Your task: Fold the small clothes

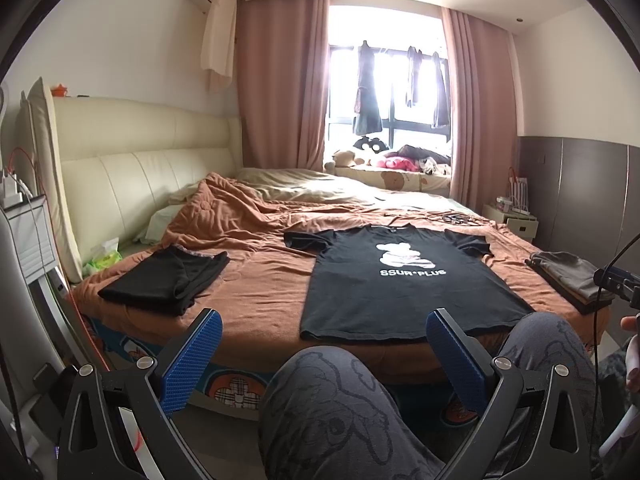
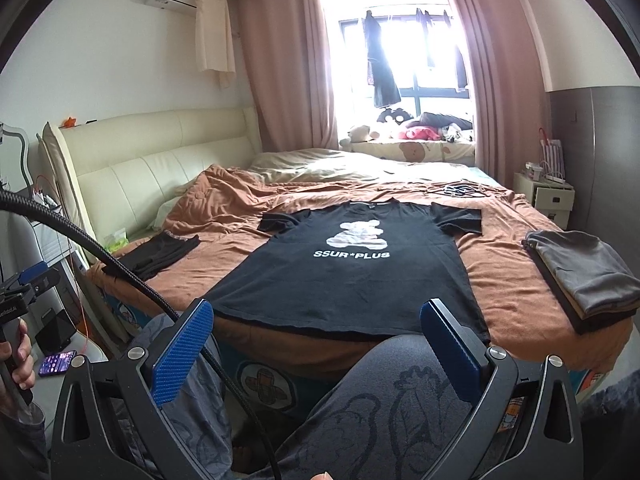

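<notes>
Two grippers spread wide, empty — left gripper (image 1: 324, 354) and right gripper (image 2: 316, 350) both held back over knees, short of the black T-shirt (image 2: 356, 272). T-shirt flat, print up, hem at bed (image 2: 520, 300) edge. Folded dark garment (image 1: 168, 278) left of T-shirt, folded grey stack (image 2: 584, 276) right of it. Likely pre-fold — next: reach in, pinch hem corners or a sleeve edge.

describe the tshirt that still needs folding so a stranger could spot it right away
On the bed with the orange blanket, look at the middle near the front edge. The black t-shirt lies spread flat, sleeves out. Unlike the folded piles either side, it shows a white bear print.
</notes>
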Motion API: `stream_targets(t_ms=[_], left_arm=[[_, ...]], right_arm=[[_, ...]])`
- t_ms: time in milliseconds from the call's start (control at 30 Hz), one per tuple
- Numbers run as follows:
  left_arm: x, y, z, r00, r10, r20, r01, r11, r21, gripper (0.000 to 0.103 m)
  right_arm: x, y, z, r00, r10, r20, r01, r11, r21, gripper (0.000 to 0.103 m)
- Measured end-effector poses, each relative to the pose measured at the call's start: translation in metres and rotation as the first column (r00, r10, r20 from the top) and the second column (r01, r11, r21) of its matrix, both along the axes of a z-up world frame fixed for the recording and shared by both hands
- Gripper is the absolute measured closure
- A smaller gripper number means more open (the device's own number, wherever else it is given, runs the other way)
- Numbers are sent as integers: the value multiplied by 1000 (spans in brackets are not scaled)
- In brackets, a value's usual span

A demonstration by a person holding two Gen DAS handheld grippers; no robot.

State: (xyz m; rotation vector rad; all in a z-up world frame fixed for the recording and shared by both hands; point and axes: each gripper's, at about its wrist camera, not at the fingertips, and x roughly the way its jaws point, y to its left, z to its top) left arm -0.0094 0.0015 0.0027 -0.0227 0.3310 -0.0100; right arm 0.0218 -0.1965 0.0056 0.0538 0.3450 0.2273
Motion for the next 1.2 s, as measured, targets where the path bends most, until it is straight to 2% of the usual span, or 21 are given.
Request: stream_targets(t_ms=[733,1067,1200], left_arm=[[-7,-4,0,1000,-12,12,12,1000,-8,0],[-5,-1,3,1000,-16,-15,16,999,-33,0],[-9,-2,6,1000,-12,-9,11,1000,-14,0]], right_arm=[[-4,-1,6,1000,7,6,-7,1000,5,0],[-8,-3,16,1000,1,-4,-1,1000,0,0],[-4,-4,14,1000,6,-2,-6,1000,8,0]])
